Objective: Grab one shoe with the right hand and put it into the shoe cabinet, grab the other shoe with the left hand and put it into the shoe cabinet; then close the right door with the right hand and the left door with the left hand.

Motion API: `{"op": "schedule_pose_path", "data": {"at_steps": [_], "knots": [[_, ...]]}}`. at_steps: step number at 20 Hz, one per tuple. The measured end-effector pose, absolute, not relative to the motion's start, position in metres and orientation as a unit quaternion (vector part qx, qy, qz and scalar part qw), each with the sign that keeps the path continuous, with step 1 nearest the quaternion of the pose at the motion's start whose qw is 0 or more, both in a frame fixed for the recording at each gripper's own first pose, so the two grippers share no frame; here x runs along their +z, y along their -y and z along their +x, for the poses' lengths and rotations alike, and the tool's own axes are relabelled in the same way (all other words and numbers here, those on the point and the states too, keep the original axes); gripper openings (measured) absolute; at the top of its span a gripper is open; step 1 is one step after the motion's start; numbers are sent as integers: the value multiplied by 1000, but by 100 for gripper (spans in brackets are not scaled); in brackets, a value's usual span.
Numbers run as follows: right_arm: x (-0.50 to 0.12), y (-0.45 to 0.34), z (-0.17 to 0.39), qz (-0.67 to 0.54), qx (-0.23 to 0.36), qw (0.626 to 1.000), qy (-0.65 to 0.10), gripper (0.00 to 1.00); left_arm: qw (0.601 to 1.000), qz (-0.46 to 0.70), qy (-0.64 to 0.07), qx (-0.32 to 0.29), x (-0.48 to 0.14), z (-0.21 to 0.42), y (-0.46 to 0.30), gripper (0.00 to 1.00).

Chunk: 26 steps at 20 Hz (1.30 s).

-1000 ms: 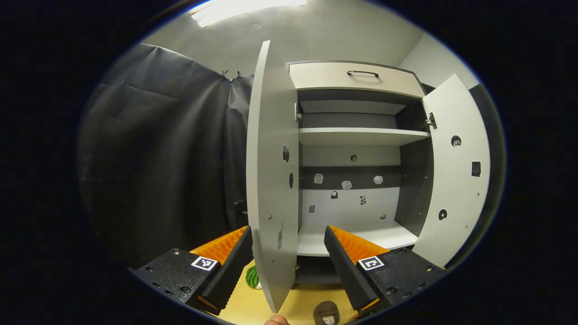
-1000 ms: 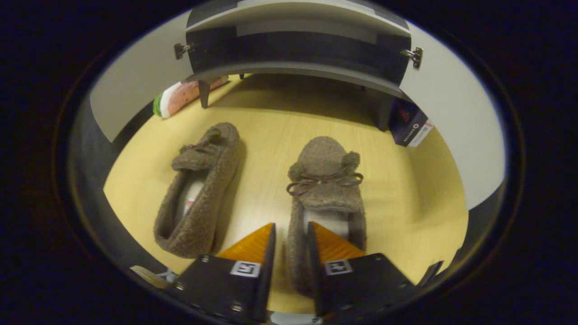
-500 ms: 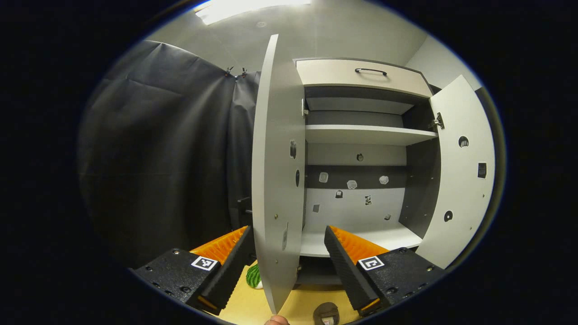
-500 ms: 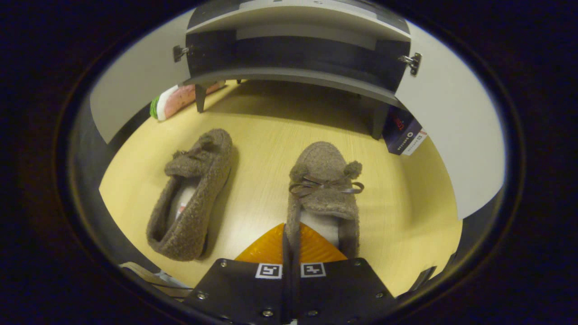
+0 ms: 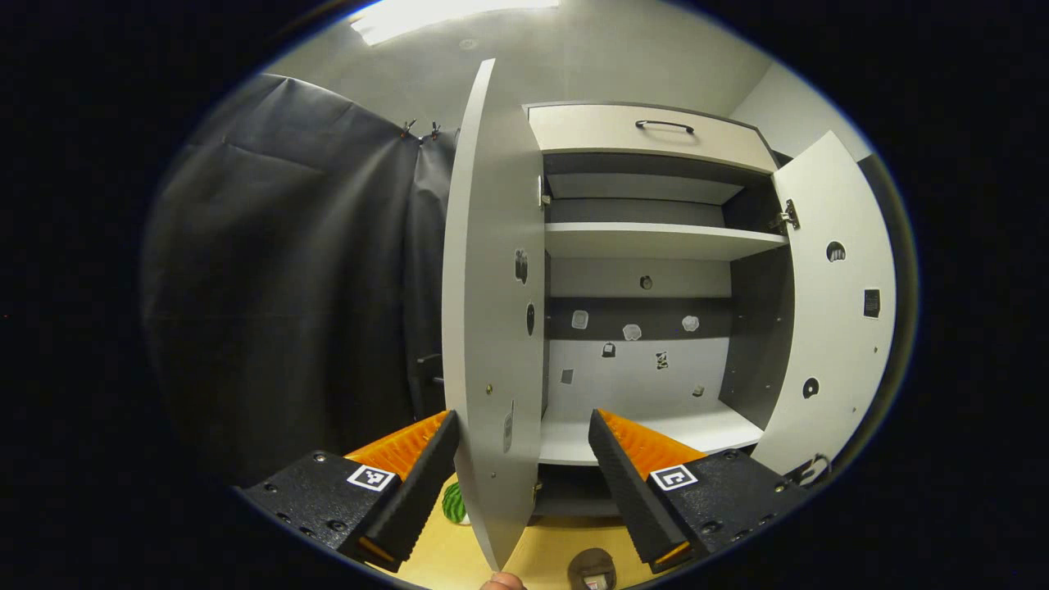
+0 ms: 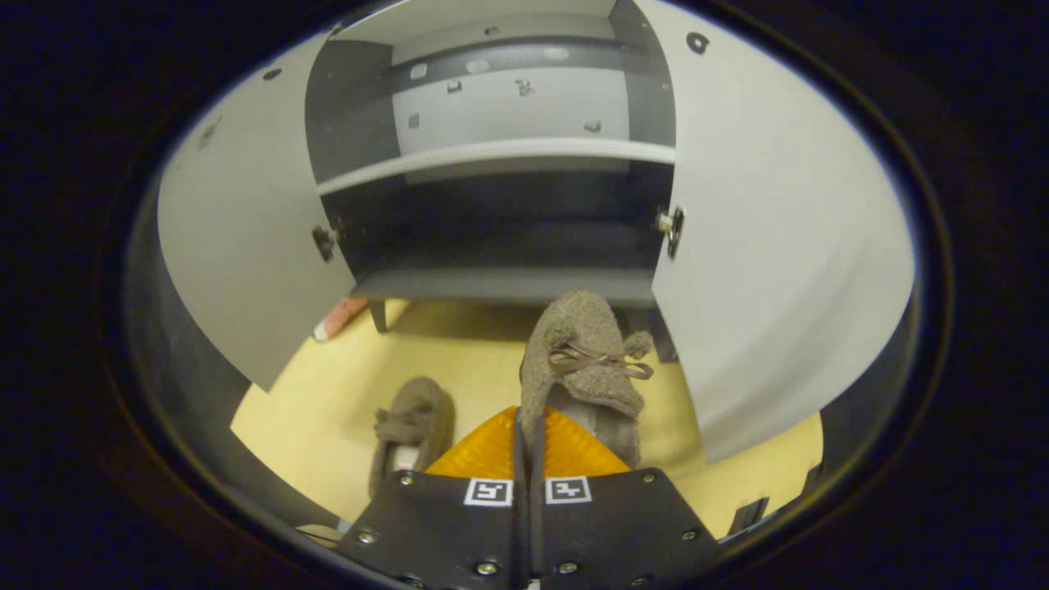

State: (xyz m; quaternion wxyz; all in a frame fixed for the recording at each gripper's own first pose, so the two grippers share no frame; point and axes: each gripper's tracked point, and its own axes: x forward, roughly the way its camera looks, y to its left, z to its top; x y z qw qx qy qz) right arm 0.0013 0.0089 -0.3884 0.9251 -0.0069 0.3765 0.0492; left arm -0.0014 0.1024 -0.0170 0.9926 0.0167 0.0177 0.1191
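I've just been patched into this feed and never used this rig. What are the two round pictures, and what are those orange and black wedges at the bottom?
No robot arm here: a person holds one two-finger gripper in each hand, and a fisheye camera rides on each, looking along its fingers. The wedges are those fingers.

In the left gripper view, the left gripper is open and holds nothing. It faces the shoe cabinet, with both doors open and the left door edge-on between the fingers.

In the right gripper view, the right gripper is shut on the side wall of a brown slipper, lifted off the floor and pointing at the cabinet's lower opening, between the doors. The other slipper lies on the yellow floor to the left, untouched. A pink thing sits by the cabinet's leg; I cannot tell what it is.
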Motion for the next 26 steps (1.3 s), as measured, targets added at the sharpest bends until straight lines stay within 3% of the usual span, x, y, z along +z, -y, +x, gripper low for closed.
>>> {"op": "schedule_pose_path", "data": {"at_steps": [5, 10, 18, 26], "knots": [[-272, -35, 74, 1, 69, 964, -258, 0, 992, 17, -14, 122, -14, -6, -106, 97], [-215, -47, 168, -38, 65, 980, -182, 1, 992, 15, -7, 127, -10, -14, -107, 97], [-226, -55, 285, -98, 45, 980, -169, 1, 987, 22, -20, 158, -19, -32, -119, 97], [-251, -72, 322, -126, 44, 973, -186, 0, 981, 21, -34, 191, -26, -52, -135, 97]]}}
